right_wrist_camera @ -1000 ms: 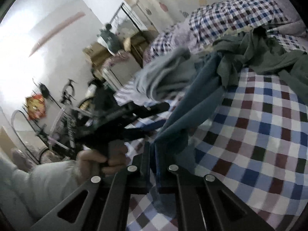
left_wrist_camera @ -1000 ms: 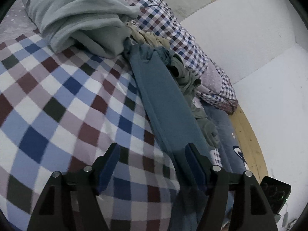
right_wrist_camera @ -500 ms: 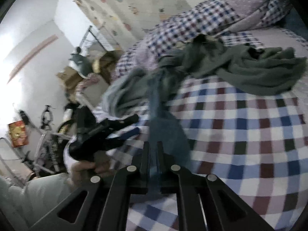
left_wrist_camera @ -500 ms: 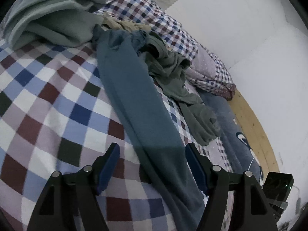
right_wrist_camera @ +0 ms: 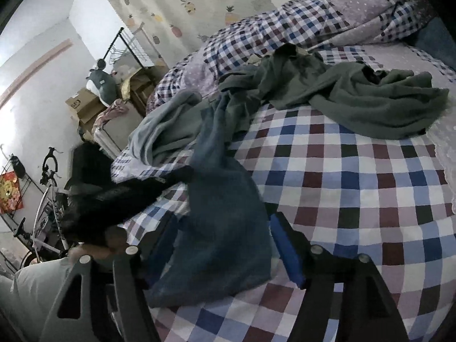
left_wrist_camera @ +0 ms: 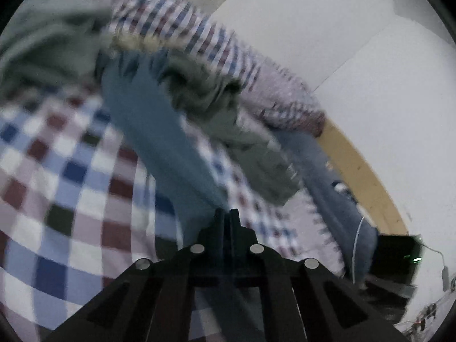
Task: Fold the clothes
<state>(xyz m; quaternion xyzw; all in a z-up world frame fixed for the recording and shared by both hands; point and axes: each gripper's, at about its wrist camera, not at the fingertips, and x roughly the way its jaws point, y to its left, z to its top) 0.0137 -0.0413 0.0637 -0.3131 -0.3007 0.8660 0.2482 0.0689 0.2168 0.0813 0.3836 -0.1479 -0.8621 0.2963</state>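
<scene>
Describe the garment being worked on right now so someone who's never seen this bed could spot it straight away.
On the checked bedspread, a heap of clothes sits near the pillows. From it a long teal-blue garment trails toward the camera, between the open fingers of the right hand-held gripper. Its neighbours are a dark green garment and a pale grey-green one; only this one is blue and stretched out.

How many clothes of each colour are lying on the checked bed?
Blue: 1, the blue garment, which the left hand-held gripper pinches.
Dark green: 1, the dark green garment.
Pale grey-green: 1, the pale grey-green garment.
Total: 3. A beige scrap peeks out behind them; too hidden to count.
</scene>
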